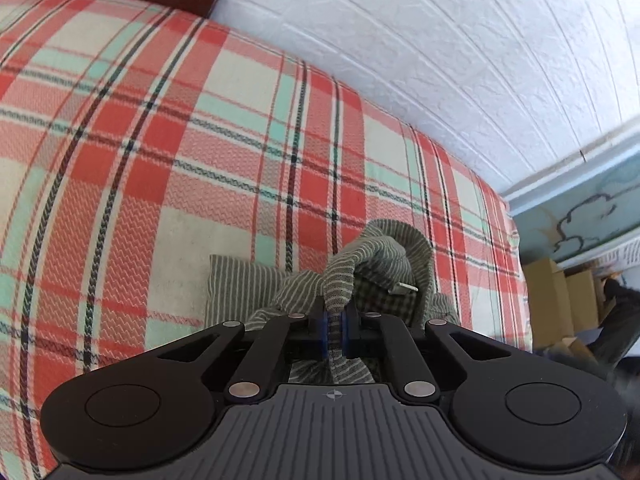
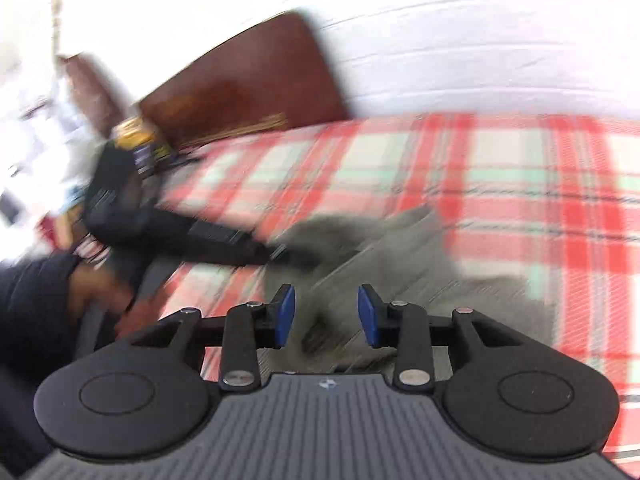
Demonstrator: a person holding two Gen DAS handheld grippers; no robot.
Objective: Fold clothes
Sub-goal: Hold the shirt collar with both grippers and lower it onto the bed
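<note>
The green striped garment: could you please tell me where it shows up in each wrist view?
Left wrist: the green striped garment is at lower centre, a fold pinched in the left gripper.
Right wrist: it lies blurred at centre, beyond the open right gripper.
Shared landmark: the red plaid bedspread under it.

Bedroom in a home. Bed [image 1: 168,168] with red, cream and mint plaid sheet fills the view; dark brown wooden headboard [image 2: 248,80] at 11 o'clock; white brick-pattern wall [image 1: 440,40] at 1 o'clock; cardboard boxes [image 1: 560,296] stacked at 3 o'clock beside the bed.
</note>
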